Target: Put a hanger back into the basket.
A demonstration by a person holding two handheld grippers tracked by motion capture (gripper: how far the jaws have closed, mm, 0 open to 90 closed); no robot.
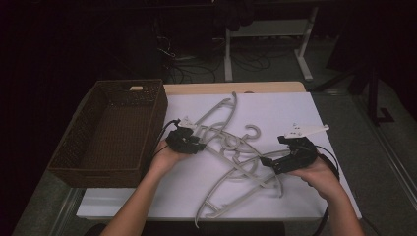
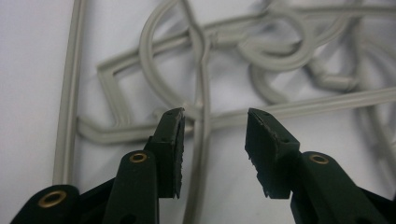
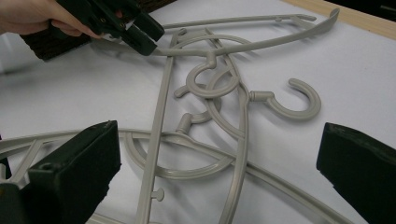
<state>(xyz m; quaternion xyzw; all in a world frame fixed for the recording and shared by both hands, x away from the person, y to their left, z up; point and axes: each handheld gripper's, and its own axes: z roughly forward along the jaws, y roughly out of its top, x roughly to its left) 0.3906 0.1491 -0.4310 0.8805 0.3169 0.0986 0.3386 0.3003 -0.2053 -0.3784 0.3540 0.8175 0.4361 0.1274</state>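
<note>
Several grey plastic hangers [image 1: 231, 147] lie tangled on the white mat [image 1: 295, 108]. My left gripper [image 1: 196, 143] is low over the pile's left side, next to the basket. In the left gripper view its jaws [image 2: 215, 126] stand partly apart astride one thin hanger bar [image 2: 201, 154], and the pads do not press it. From the right gripper view the left gripper [image 3: 144, 39] sits at a hanger's curved arm. My right gripper [image 1: 269, 164] is at the pile's right side, its jaws [image 3: 219, 144] wide apart above crossed hanger arms, near a hook [image 3: 299, 100].
A dark woven basket [image 1: 158, 120] stands at the table's left, touching the mat's edge. The wooden table edge [image 1: 236, 87] shows beyond the mat. Bare mat lies at the far right and the near left. Table legs and cables lie on the floor behind.
</note>
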